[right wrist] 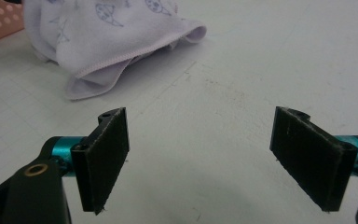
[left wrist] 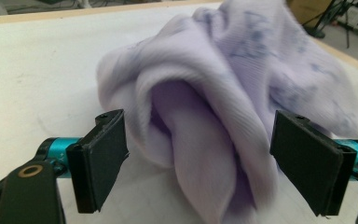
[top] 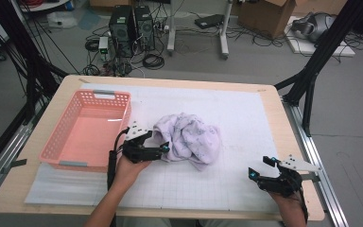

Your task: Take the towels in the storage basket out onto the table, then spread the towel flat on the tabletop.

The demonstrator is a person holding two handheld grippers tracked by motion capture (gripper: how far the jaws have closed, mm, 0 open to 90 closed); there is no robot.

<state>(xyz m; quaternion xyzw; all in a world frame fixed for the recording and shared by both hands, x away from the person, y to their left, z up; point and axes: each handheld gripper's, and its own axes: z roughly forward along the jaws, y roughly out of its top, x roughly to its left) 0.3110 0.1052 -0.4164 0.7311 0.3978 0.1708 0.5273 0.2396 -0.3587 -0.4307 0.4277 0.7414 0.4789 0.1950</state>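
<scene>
Your left gripper [left wrist: 198,158] stood released, jaws straddling the crumpled lilac printed cloth [top: 189,137] mid-table. It looked soft, light, floppy; that nearest thick fold was your hold. Your right gripper [right wrist: 200,158] sat released too.

One crumpled lilac cloth [top: 189,138] lies on the table [top: 274,127], and beside it stands one pink plastic basket [top: 59,142]; one white gridded mat [top: 236,113] covers the tabletop under both. Two tongs are in play, the left tongs [top: 160,147] and the right tongs [top: 261,166], each with two black jaws and each carried by one hand. On the floor beyond the table stand two dark computer towers [top: 131,28] and one cardboard box [top: 264,16].
</scene>
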